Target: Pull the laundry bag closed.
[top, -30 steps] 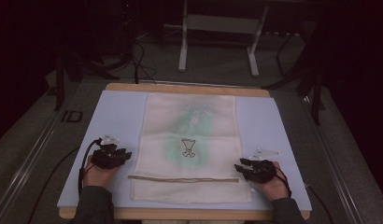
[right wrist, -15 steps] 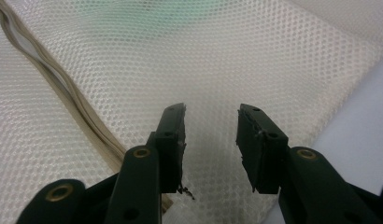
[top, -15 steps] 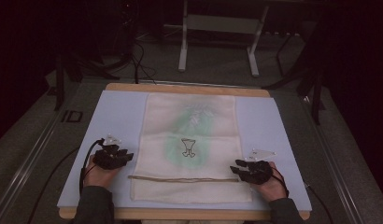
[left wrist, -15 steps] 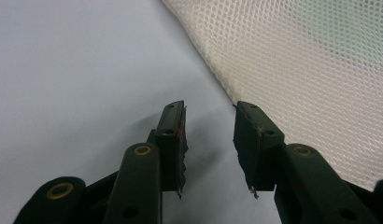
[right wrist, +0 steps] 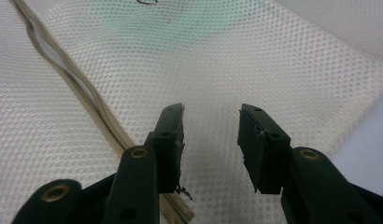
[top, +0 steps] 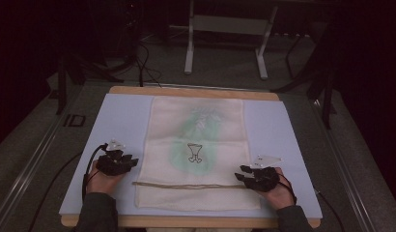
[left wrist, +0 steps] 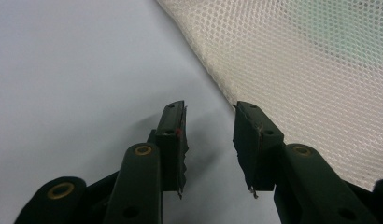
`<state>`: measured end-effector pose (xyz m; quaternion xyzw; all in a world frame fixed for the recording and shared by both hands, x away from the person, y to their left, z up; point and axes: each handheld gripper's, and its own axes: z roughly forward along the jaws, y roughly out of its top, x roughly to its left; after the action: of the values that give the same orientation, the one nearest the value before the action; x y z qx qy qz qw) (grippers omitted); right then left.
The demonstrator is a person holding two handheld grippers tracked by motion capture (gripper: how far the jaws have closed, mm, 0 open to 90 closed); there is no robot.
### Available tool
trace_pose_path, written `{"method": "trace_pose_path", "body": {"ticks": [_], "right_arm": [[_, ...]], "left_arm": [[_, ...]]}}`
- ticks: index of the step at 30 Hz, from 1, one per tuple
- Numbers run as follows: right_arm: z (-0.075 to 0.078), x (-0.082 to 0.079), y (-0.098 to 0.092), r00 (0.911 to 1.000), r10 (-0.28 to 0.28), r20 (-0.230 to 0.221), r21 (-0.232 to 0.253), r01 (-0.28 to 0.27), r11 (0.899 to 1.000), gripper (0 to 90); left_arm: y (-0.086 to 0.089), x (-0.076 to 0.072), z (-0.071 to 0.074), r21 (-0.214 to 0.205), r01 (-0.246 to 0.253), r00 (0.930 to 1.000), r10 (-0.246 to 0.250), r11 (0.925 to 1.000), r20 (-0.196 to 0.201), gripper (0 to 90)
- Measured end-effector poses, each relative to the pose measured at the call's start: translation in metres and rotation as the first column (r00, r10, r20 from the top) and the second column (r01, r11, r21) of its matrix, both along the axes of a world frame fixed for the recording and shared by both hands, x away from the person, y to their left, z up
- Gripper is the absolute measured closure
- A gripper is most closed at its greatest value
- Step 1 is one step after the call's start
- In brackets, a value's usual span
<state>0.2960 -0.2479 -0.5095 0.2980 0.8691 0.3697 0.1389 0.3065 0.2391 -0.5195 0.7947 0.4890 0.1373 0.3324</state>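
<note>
Left gripper (top: 132, 161) sat on the pale blue mat (top: 123, 121), jaws parted with a clear gap, nothing between them. In the left gripper view (left wrist: 209, 133) the mesh bag (left wrist: 311, 70) edge ran just ahead and to the right of the jaw tips, the right jaw close to the hem; contact could not be told. Bare mat lay ahead-left of that gripper.

Right gripper (top: 240, 173) was over the bag's right edge, jaws wide apart and just been opening, gripping nothing. In the right gripper view (right wrist: 210, 123) both jaws hovered over white mesh (right wrist: 227, 60); mesh showed in the gap but the pads did not press on it. The bag's beige zipper (right wrist: 87, 93) ran diagonally to the left of the left jaw and passed under that jaw's base. A strip of mat (right wrist: 367, 140) showed to the right of the right jaw.

In the high view the mesh bag (top: 198, 150) lay flat between the two grippers, on the mat on the counter (top: 186, 90), green print with a small dark emblem (top: 194, 152) ahead of both grippers, zipper (top: 186, 184) line level with the right gripper.
</note>
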Motion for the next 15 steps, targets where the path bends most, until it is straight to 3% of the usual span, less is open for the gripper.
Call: {"method": "trace_pose_path", "body": {"ticks": [15], "right_arm": [[0.008, -0.008, 0.021, 0.9983, 0.056, 0.015, -0.013, -0.056, 0.998, 61.9]], "left_arm": [[-0.002, 0.001, 0.0, 0.002, 0.017, 0.9998, -0.017, 0.9998, -0.004, 65.1]]}}
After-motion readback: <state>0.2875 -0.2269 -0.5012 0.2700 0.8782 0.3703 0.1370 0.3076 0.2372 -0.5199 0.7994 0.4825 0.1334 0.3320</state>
